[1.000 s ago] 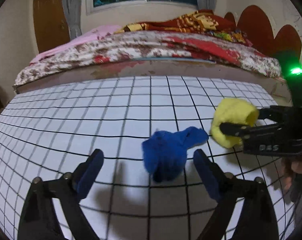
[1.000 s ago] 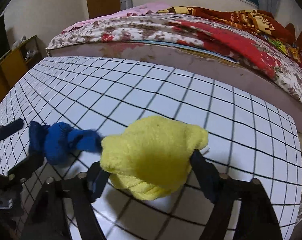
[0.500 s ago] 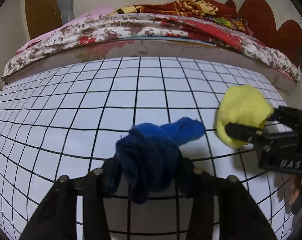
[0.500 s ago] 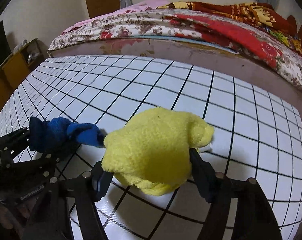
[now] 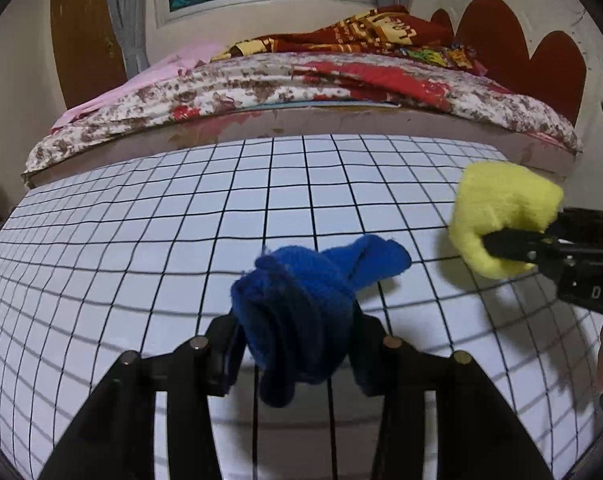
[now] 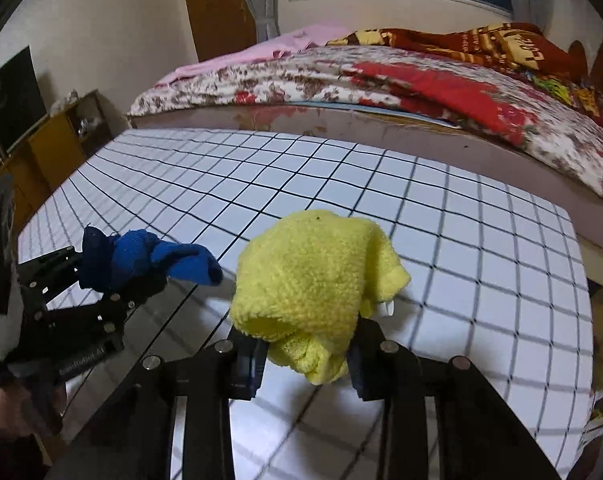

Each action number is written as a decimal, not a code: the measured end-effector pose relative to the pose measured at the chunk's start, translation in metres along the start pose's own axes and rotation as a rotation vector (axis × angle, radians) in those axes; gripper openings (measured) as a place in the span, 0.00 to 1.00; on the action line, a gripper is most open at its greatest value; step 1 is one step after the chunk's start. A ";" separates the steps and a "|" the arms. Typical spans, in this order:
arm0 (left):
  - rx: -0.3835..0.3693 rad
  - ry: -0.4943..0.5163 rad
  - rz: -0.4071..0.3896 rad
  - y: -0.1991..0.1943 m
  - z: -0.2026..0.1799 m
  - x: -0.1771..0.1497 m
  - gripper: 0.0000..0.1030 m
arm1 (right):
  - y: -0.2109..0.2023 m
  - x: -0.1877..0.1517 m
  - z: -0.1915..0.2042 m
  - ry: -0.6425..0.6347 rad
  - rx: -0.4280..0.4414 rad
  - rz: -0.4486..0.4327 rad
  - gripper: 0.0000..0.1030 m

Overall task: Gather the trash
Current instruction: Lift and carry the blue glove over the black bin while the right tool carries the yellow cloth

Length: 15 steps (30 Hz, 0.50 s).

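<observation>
A: Since both grippers are loaded, we check the grips first. The left gripper [image 5: 295, 344] has its jaws drawn in close on the blue cloth [image 5: 301, 304], clamped at mid-bundle, with one end poking forward and a fold hanging below the pads.

B: The right gripper [image 6: 307, 354] is closing at this moment, with the yellow cloth [image 6: 313, 280] between its jaws. The pads already press on the lower folds; most of the bundle bulges above them.

A: Where do the two cloths sit relative to the table?

B: We judge both to be off the grid-patterned tabletop [image 6: 481, 240], side by side and apart from each other. No bin or bag shows in either view, so we cannot tell where they go.

A: Main risk, then?

B: The yellow cloth. We hold it low, and soft pile compresses; a quick swing could let the heavy upper part pull it free.

A: The hanging blue fold could also snag on the table edge if we carry it low. We also keep the grippers apart so the loose ends do not tangle.
</observation>
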<state>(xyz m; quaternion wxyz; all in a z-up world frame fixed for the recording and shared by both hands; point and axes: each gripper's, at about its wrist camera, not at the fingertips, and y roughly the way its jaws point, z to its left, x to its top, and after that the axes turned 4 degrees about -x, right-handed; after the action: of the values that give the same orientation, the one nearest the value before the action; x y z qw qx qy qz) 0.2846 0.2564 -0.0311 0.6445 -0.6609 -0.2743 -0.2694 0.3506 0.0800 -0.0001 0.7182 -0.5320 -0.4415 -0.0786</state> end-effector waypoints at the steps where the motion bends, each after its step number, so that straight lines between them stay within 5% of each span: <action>1: 0.001 0.002 -0.007 -0.007 -0.002 -0.003 0.44 | -0.008 -0.004 -0.002 0.007 -0.003 -0.009 0.34; 15: -0.019 0.065 -0.084 -0.083 -0.050 -0.026 0.44 | -0.130 -0.069 -0.019 0.061 -0.048 -0.105 0.34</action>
<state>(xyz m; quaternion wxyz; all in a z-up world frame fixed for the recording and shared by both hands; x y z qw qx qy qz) 0.2077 0.2076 0.0102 0.6349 -0.6458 -0.2781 -0.3201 0.2443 -0.0150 0.0398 0.7132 -0.5227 -0.4446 -0.1430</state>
